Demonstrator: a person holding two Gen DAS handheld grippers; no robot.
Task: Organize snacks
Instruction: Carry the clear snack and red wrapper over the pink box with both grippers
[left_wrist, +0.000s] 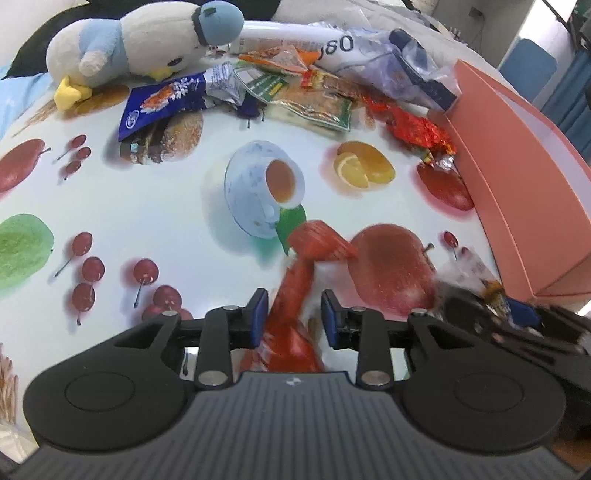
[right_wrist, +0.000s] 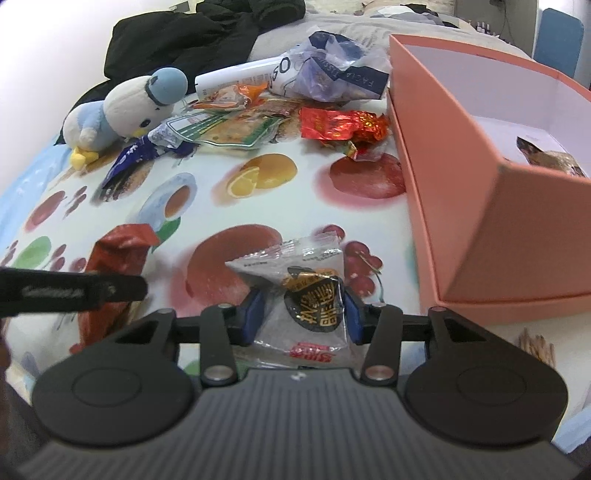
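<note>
A lived-in room at home, from what I can see.

I'm looking at a table under a fruit-print cloth (right_wrist: 280, 206), a plush penguin (right_wrist: 125, 110) lying at its far left, dark clothing (right_wrist: 184, 37) heaped on grey bedding beyond, a pink gift box (right_wrist: 461, 206) on the right, and loose snack packets (right_wrist: 236, 125) scattered across the far side.

Both wrist views look forward, low over the fruit-print table (left_wrist: 147, 206) — sharing the snack pile (right_wrist: 258, 122).

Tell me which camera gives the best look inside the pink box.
The right wrist view: it looks over the pink box wall onto the white interior, with one snack in the near corner. The left wrist view shows only its outer side, none of the inside.
</note>
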